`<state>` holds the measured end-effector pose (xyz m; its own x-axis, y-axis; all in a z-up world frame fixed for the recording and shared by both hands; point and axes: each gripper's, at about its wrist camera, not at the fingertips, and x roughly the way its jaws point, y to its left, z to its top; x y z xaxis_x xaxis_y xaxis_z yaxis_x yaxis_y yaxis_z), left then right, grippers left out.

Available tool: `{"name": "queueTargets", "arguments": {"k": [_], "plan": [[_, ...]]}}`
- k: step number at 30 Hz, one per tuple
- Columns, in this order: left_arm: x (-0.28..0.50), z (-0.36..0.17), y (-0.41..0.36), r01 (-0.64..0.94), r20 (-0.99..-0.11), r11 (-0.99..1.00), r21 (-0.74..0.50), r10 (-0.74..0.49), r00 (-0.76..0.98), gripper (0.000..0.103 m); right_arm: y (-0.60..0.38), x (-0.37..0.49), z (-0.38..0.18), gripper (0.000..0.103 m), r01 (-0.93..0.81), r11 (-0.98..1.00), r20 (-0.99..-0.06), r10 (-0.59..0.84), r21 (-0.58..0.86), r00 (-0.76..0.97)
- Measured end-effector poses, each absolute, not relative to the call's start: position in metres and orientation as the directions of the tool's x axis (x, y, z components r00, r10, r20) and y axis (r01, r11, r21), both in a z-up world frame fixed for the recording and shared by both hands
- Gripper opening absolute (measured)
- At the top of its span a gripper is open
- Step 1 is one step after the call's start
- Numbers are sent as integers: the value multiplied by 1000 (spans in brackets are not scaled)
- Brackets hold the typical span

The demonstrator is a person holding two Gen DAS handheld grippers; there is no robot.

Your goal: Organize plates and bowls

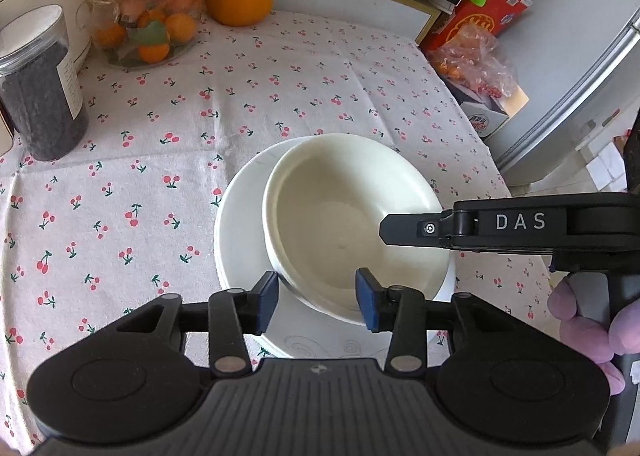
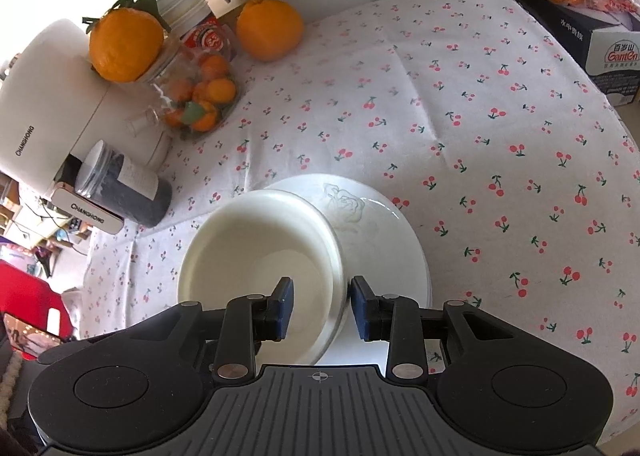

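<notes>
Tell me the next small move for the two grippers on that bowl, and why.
Probably lift both grippers away. The cream bowl already sits on the white plate, off-centre, and both the left gripper and the right gripper straddle its rim with a gap at the pads, so neither seems to grip it.

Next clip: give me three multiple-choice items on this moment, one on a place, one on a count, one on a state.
1. Where does the bowl sit?
A. on the plate
B. on the bare cloth
C. inside the glass jar

2. How many large oranges are outside the jar?
A. one
B. two
C. four

3. How does the bowl sit?
A. upside down
B. tilted, overhanging the plate's edge
C. flat and centred

Answers:
1 A, the plate shows under and beside it.
2 B, one sits on the jar's lid, one on the cloth.
3 B, its rim slants and sits off to one side.
</notes>
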<state>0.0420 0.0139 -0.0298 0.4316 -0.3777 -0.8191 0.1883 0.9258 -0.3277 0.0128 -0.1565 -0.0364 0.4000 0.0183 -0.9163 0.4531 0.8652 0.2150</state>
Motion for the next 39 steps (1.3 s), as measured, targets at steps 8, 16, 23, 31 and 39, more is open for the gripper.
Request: {"name": "queueTargets", "arguments": {"k": [8, 16, 23, 31, 39], "plan": [[41, -25, 11, 232, -805, 919, -320, -393, 445, 60, -152, 14, -33, 50, 428, 871, -904, 42, 242, 425], [29, -8, 16, 242, -775, 906, -348, -424, 469, 78, -154, 7, -25, 62, 421, 869, -894, 53, 262, 446], [13, 6, 19, 241, -767, 919, -312, -393, 506, 91, -146, 2, -7, 64, 355, 904, -876, 43, 239, 480], [-10, 14, 27, 159, -762, 934, -319, -353, 543, 101, -137, -17, 16, 72, 353, 905, -859, 28, 239, 512], [-36, 20, 24, 105, -750, 955, -279, -285, 597, 102, -123, -46, 33, 85, 365, 902, -833, -13, 229, 554]]}}
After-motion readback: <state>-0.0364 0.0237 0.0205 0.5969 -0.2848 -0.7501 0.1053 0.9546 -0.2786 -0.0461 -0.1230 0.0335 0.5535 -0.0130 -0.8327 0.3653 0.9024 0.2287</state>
